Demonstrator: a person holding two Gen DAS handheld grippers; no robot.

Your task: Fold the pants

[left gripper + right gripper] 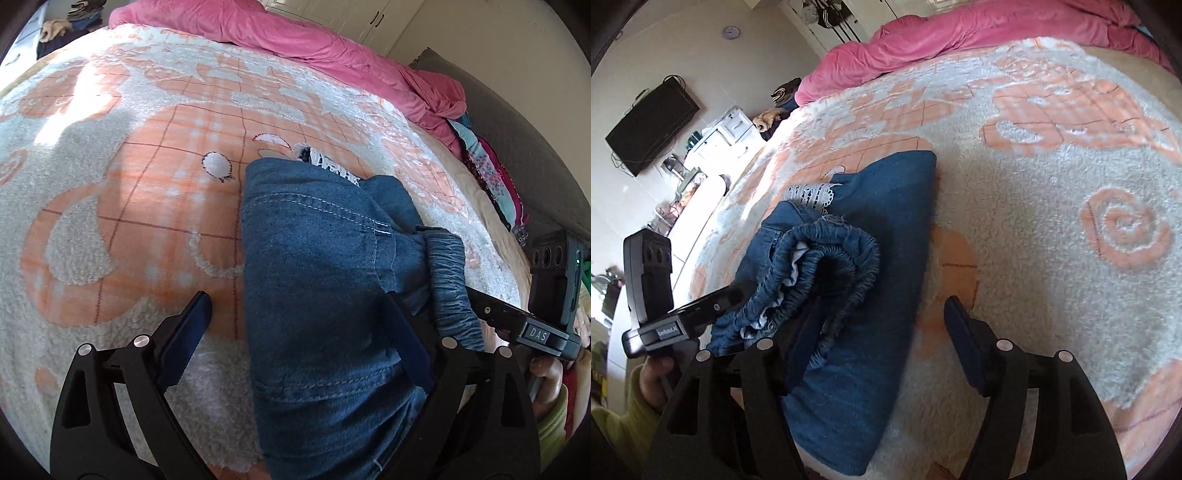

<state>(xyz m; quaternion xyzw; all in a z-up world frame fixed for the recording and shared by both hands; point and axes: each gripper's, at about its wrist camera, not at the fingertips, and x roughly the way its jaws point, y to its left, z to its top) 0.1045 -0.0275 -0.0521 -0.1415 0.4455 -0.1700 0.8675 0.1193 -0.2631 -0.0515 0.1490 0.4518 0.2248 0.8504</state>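
Pants (317, 266) folded on blanket (110, 206) | left claw (306, 332) released | right claw (882, 339) released

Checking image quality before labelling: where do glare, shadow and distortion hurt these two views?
Left wrist: sun glare washes out the blanket top-left, shadow beside it; fisheye bulges the bed. Right wrist: blown-out patch left of the jeans; edges curve, dark corners.
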